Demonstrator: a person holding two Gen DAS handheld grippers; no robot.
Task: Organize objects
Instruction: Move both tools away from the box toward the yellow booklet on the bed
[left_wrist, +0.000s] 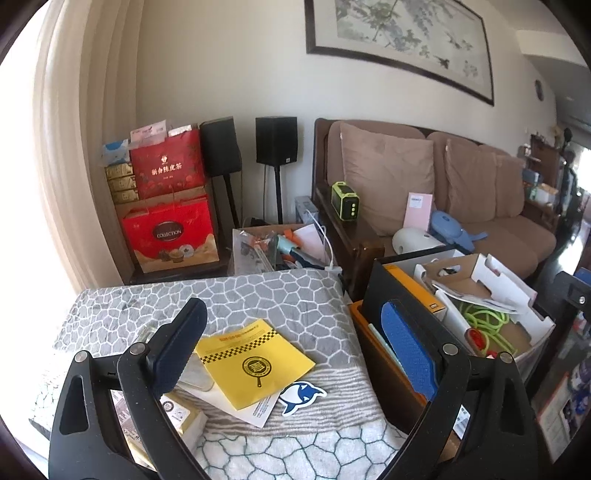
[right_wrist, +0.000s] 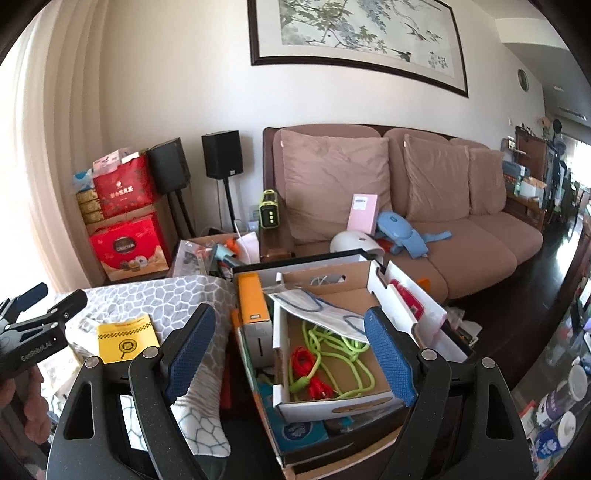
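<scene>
Two grippers over a messy surface and box
Left gripper (left_wrist: 291, 354) jaws spread wide above the yellow paper booklet (left_wrist: 255, 363); right gripper (right_wrist: 291, 354) jaws spread, empty, over the white cardboard box (right_wrist: 332, 402) holding a green rope (right_wrist: 332, 350)

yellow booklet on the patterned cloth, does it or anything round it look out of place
The yellow booklet lies skewed across white papers, not squared up. A blue shark-shaped sticker sits loose beside it on the cloth. Nothing looks spilled or torn.
</scene>
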